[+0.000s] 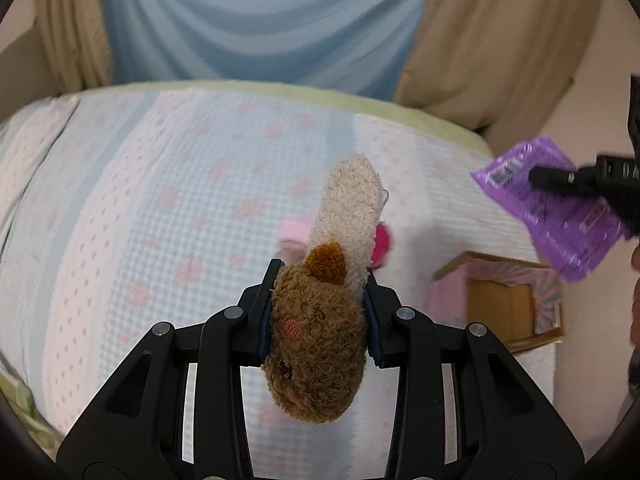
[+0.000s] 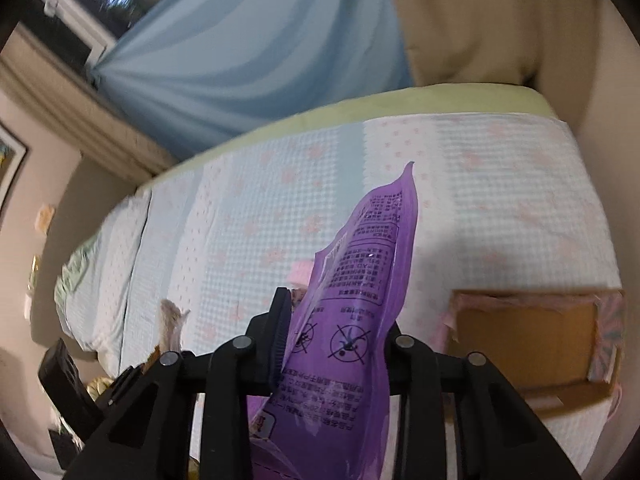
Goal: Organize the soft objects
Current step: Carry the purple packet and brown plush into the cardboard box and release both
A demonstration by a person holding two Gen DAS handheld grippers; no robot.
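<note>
So, closest to me first: my left claw (image 1: 320,312) is clamped on a plush toy (image 1: 316,344), a curly brown thing with a cream-coloured part sticking up past the pads. It's squeezed at the middle, and the brown head bulges out on my side of the jaws. My right claw (image 2: 336,344) is pinched shut on a purple plastic packet (image 2: 360,300), gripped low so most of it flops up and forward.

I'll use the cardboard box (image 1: 508,308) as the landmark. It sits on the bed (image 1: 180,184) with its open side towards me, a pink-patterned panel on it. Both held things hang in the air above the bed, the plush toy to the left of the box, the packet nearer it and higher up. Just past the plush toy, also left of the box, a pale pink soft thing (image 1: 294,232) and something hot pink (image 1: 382,240) lie on the bed. Beyond the box there's blue and beige curtain (image 1: 260,20) behind the bed.

What could go wrong, as I see it: the packet is slick and held by one edge, so a quick swing could slide it out. The plush toy is springy and could squirm loose if I ease off. And with both claws headed for one box opening, they might bump.

Writing: the packet has dense printed text and two crossed-out circle symbols, but it's upside down and too small for me to read. No brand I can make out.
</note>
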